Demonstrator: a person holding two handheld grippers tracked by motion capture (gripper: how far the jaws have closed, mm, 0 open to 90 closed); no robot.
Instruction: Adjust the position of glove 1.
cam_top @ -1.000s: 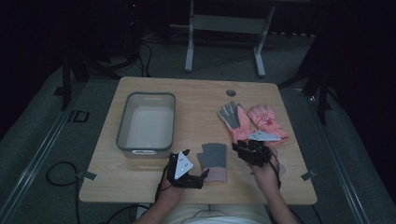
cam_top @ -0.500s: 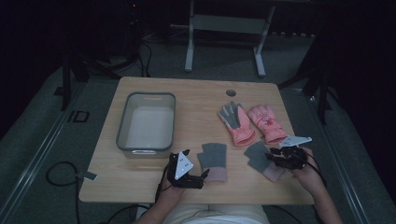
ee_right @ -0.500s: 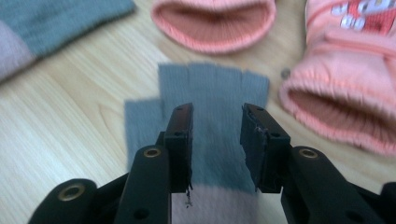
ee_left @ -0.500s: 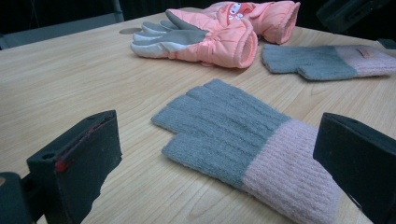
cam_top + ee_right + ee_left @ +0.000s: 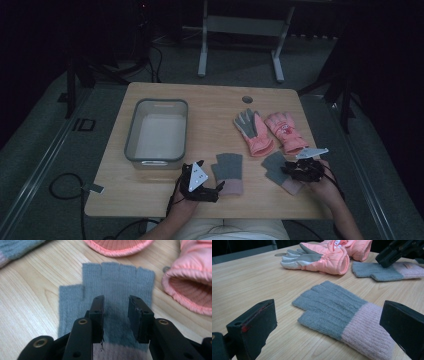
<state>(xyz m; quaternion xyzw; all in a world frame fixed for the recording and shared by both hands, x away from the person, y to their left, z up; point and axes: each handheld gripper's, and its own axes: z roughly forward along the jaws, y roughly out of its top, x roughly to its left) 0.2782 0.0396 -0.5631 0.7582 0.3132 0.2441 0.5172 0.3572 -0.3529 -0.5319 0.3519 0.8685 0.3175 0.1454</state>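
Since the tabletop (image 5: pixel 210 105) is bare wood, the grey knit glove (image 5: pixel 117 285) lies flat and limp: light, soft, best pinched at its pink cuff (image 5: pixel 292 186). Right claw (image 5: pixel 115 315) hovers part-open, empty; left claw (image 5: pixel 332 330) wide, empty.

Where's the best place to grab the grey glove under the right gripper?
Pinch the pink cuff of the grey glove from above. The glove lies flat on the table, and the cuff looks thickest. The right gripper hangs just over the palm, jaws apart.
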